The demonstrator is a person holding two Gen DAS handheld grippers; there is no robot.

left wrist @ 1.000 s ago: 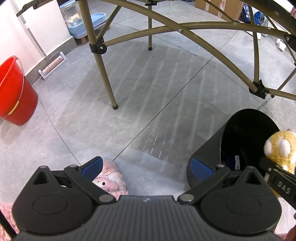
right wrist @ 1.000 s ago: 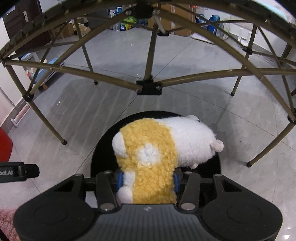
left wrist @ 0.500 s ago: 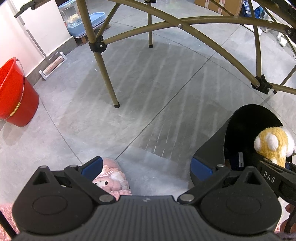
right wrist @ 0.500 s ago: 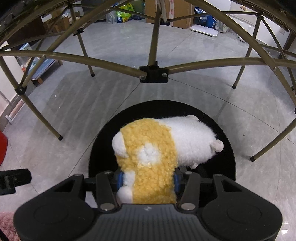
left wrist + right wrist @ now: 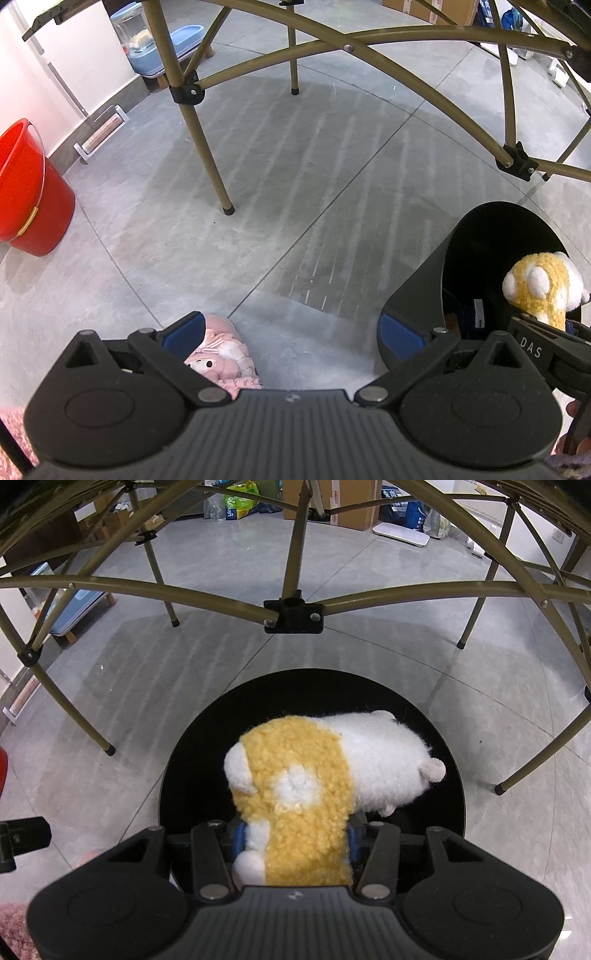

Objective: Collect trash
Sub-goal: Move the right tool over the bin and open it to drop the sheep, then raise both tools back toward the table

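Now right claw [image 5: 293, 843] clamped on yellow-and-white plush hamster [image 5: 317, 775], centre frame over black bin [image 5: 192, 760] mouth, so release only once centred inside rim; left claw [image 5: 291, 330] wide open, empty, pink plush doll [image 5: 221, 354] lower left on floor.

The plush [image 5: 317, 782] is yellow and white with a white spot; the bin [image 5: 192, 775] is black. A pink plush [image 5: 221, 354] lies on grey floor [image 5: 295, 184]. The bucket [image 5: 29, 192] is red, the frame [image 5: 192, 122] olive.
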